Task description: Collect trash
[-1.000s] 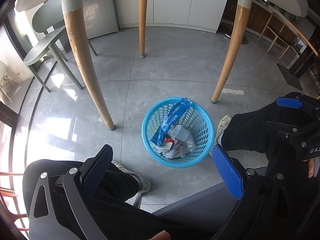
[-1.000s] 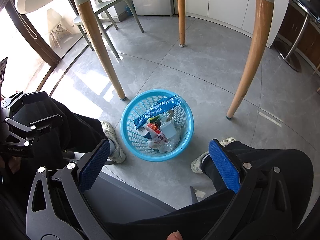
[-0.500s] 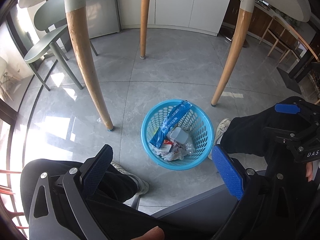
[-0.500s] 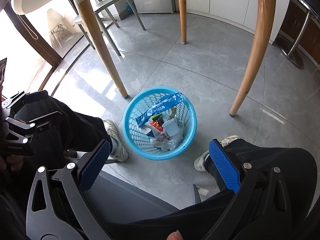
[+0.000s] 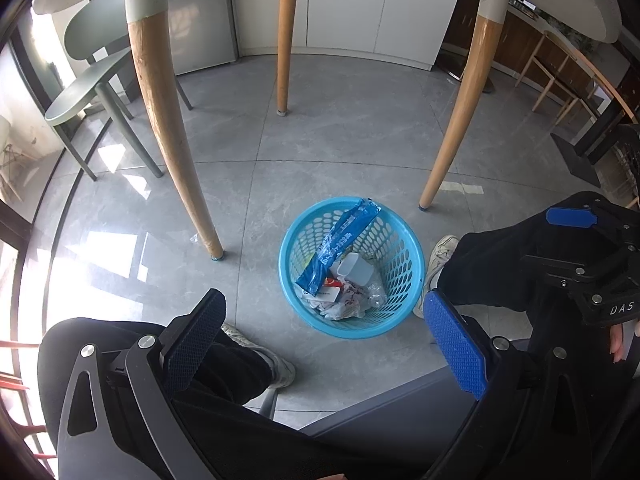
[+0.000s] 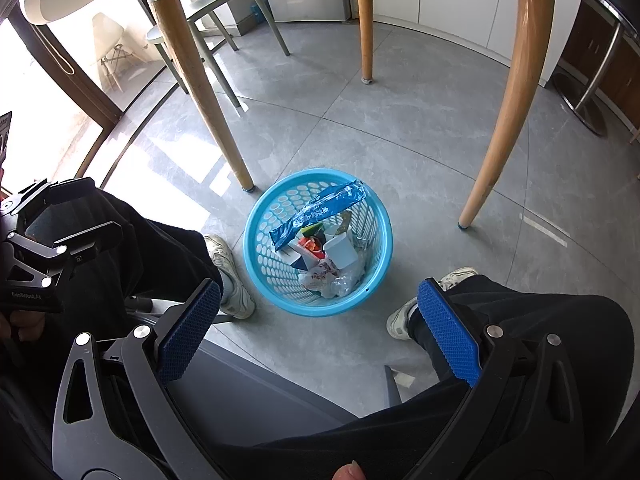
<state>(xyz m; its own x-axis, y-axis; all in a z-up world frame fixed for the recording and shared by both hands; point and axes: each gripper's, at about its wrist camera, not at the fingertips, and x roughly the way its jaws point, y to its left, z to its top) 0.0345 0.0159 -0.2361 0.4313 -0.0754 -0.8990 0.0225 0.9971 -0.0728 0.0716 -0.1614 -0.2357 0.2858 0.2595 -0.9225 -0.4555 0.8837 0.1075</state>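
my left gripper (image 5: 324,344) is spread wide with nothing between its blue pads (image 5: 454,344), and my right gripper (image 6: 316,330) is just as wide and just as empty. both hang above my lap, over my black trouser legs (image 6: 520,320).

the blue perforated basket (image 5: 404,236) stands upright on the grey tiled floor (image 5: 340,152), between my two white sneakers (image 6: 230,276) and near the feet of two wooden table legs (image 5: 168,132). the trash sits inside it: a long blue plastic wrapper (image 5: 340,240) leans from the bottom up to the far rim and pokes just over it, a white plastic cup (image 5: 352,268) lies beside its lower half, and crumpled clear plastic and a red-and-white packet (image 5: 332,286) are piled on the bottom.

a small clear scrap (image 5: 195,237) lies on the floor just beside the nearest table leg, apart from the basket. a pale green chair (image 5: 80,96) stands well behind.
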